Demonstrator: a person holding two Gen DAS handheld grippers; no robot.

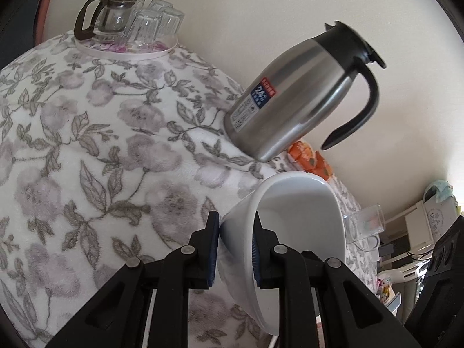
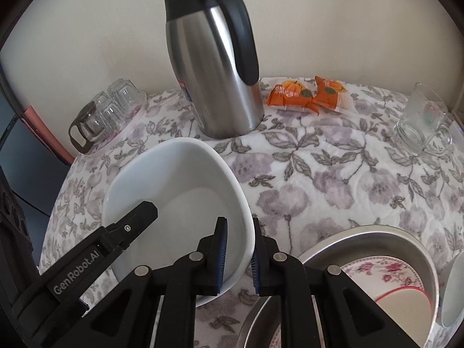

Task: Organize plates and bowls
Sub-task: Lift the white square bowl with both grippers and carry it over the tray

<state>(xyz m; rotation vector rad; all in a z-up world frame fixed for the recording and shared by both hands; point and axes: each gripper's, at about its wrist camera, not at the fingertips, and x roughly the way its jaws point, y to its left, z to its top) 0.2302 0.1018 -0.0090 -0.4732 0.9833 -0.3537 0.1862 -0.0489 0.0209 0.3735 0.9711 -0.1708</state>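
A white bowl [image 2: 179, 185] sits over the floral tablecloth, held on two sides. My left gripper [image 1: 235, 249] is shut on the bowl's [image 1: 301, 217] rim, one finger outside and one inside. My right gripper [image 2: 238, 250] is shut on the opposite rim of the same bowl. The left gripper also shows in the right wrist view [image 2: 127, 226], reaching into the bowl from the left. A metal basin [image 2: 374, 237] at lower right holds a floral plate [image 2: 385, 272] and a red-rimmed plate [image 2: 406, 304].
A steel thermos jug [image 2: 214, 66] stands behind the bowl. A tray with a glass teapot and upturned glasses [image 2: 107, 116] sits at far left. Orange snack packets [image 2: 307, 95] and a glass cup [image 2: 420, 121] lie at the back right. A white dish edge [image 2: 452, 290] shows at far right.
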